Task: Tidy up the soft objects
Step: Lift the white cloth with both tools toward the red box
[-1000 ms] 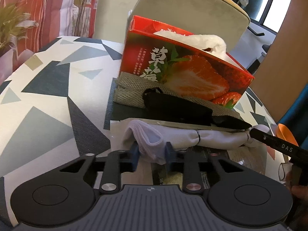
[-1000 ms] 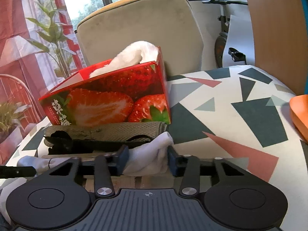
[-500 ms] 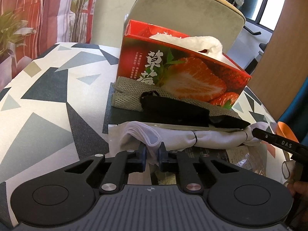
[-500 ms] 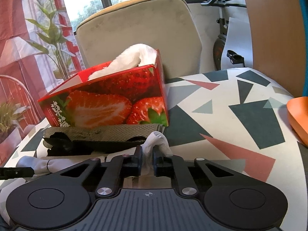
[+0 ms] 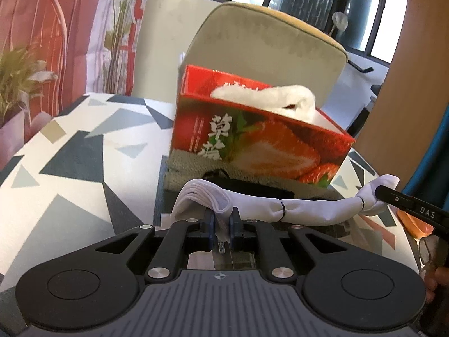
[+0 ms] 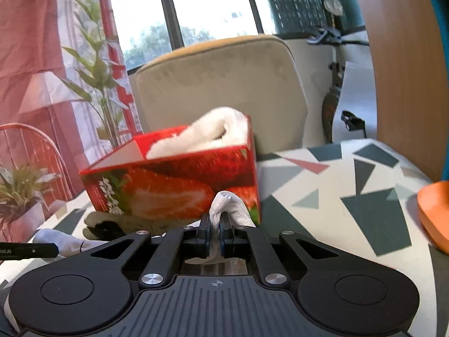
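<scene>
A long white sock [image 5: 294, 210] hangs stretched between my two grippers, lifted above the table. My left gripper [image 5: 222, 220] is shut on its cuff end. My right gripper [image 6: 214, 229] is shut on its toe end [image 6: 228, 209]; in the left wrist view the right gripper's finger [image 5: 412, 209] shows at the far right. A red strawberry-print box [image 5: 252, 143] with a white fluffy towel [image 5: 269, 95] in it stands just behind. A khaki cloth [image 5: 190, 163] and a black item [image 5: 252, 188] lie in front of the box.
The table [image 5: 64, 168] has a white top with grey and red triangles. A beige chair back [image 6: 219, 84] stands behind the box. An orange dish [image 6: 435, 213] sits at the right edge. Paper and a plastic packet [image 5: 230, 255] lie under the grippers.
Both grippers closed on the ends of the white sock and lifted it off the table; the sock now hangs taut between them, and both views have risen.
</scene>
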Tool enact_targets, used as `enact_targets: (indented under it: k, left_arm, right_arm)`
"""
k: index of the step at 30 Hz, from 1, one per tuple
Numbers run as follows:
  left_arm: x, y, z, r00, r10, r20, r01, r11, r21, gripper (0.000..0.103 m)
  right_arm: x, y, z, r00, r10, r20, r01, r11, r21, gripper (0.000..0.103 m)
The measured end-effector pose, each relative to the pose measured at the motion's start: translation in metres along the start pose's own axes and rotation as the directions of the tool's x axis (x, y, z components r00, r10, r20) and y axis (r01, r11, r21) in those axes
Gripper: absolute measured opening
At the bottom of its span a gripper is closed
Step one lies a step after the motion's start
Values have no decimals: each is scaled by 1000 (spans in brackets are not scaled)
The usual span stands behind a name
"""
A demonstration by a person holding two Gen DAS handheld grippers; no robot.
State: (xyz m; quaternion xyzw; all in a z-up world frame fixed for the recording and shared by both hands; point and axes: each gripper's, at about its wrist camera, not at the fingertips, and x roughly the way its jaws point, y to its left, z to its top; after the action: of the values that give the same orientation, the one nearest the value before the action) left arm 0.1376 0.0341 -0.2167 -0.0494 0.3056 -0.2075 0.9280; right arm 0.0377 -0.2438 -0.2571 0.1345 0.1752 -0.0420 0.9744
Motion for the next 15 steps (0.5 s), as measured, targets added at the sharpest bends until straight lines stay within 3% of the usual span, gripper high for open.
enact_targets:
  k: [8, 15]
  left_arm:
    - [-11, 1, 11, 999, 1, 47, -1, 1000, -1, 11]
    - [-26, -1, 54, 992, -12, 123, 7, 999, 38, 11]
  right_arm:
    - [-5, 7, 11, 999, 25, 31, -24, 1000, -19, 6]
    - [-3, 19, 49, 995, 69, 74, -65, 996, -64, 6]
